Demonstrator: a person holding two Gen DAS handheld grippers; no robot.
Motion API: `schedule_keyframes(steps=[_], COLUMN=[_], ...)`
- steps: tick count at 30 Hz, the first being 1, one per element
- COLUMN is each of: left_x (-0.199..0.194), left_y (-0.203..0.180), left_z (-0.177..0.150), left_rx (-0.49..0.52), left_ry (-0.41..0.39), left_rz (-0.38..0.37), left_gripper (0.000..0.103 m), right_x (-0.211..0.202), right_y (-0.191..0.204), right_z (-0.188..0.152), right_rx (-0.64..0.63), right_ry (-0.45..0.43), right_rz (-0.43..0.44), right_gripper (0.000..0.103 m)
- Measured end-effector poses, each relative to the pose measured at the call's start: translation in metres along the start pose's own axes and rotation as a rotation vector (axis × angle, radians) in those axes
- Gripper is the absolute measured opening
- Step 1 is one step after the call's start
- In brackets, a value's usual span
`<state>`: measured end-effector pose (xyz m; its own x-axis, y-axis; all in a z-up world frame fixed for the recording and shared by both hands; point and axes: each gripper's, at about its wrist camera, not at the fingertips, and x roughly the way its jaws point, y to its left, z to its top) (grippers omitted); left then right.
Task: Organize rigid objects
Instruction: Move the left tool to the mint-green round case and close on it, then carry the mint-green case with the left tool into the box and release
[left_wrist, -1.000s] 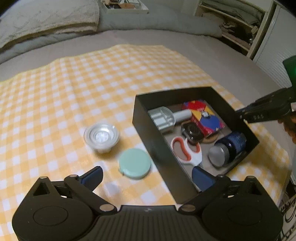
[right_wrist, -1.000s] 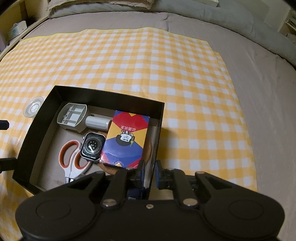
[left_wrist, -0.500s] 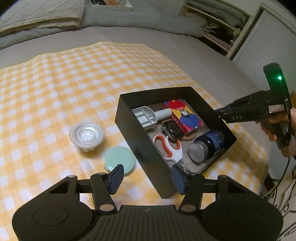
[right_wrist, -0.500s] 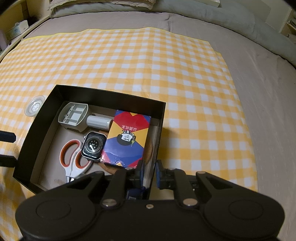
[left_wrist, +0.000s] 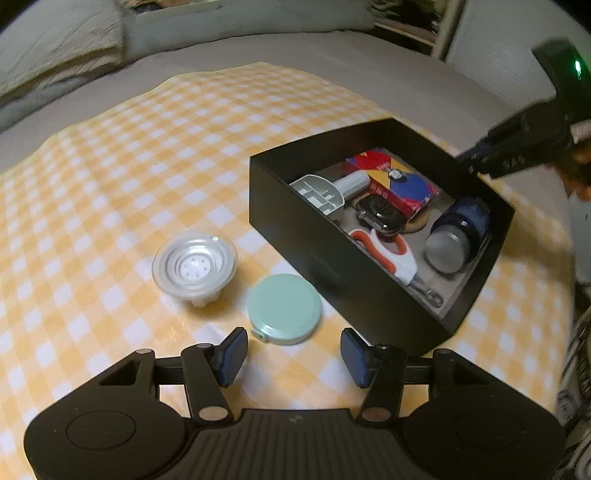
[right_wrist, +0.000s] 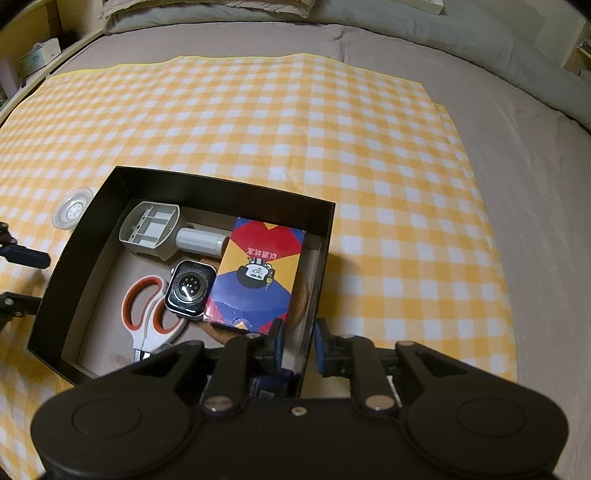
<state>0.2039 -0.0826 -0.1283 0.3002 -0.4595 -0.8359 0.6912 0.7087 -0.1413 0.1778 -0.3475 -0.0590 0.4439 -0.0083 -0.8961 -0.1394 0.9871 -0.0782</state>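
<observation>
Clear strainer (left_wrist: 195, 266) leftmost on checked cloth (left_wrist: 110, 177); green round tin (left_wrist: 284, 308) just beside it, ahead of left gripper (left_wrist: 290, 350), jaws half spread, empty; black box (left_wrist: 325, 254) right, holding scissors (left_wrist: 388, 251); right gripper (right_wrist: 298, 345) straddles box wall, jaws opening.

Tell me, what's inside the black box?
Inside the black box: scissors, a watch, a colourful card box, a grey scoop, a blue jar. Something round and brown hides mostly under the card box.
</observation>
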Motion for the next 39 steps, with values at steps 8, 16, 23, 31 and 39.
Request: schedule_keyframes(steps=[8,16,23,31,39], left_x=[0.021,0.038,0.036,0.000,-0.037], left_y=[0.004,-0.002,-0.003,0.000,-0.039], left_z=[0.009,0.015,0.016,0.025,0.047], left_rx=[0.097,0.167,0.157,0.076,0.136], left_ry=[0.006,0.011,0.020,-0.057,-0.137], left_rz=[0.022,0.032,0.048,0.062,-0.019], left_gripper=[0.056,0.052,0.050,0.050,0.050], right_x=[0.002,0.004,0.008,0.009,0.009], right_y=[-0.001,-0.002,-0.002,0.000,0.001], right_z=[0.000,0.000,0.002,0.002,0.000], right_rx=[-0.005,-0.006,-0.012,-0.020,-0.026], right_ry=[0.006,0.014,0.028,0.031,0.036], right_rz=[0.008,0.020,0.017,0.013,0.012], right_gripper=[0.018,0.018,0.018,0.017,0.017])
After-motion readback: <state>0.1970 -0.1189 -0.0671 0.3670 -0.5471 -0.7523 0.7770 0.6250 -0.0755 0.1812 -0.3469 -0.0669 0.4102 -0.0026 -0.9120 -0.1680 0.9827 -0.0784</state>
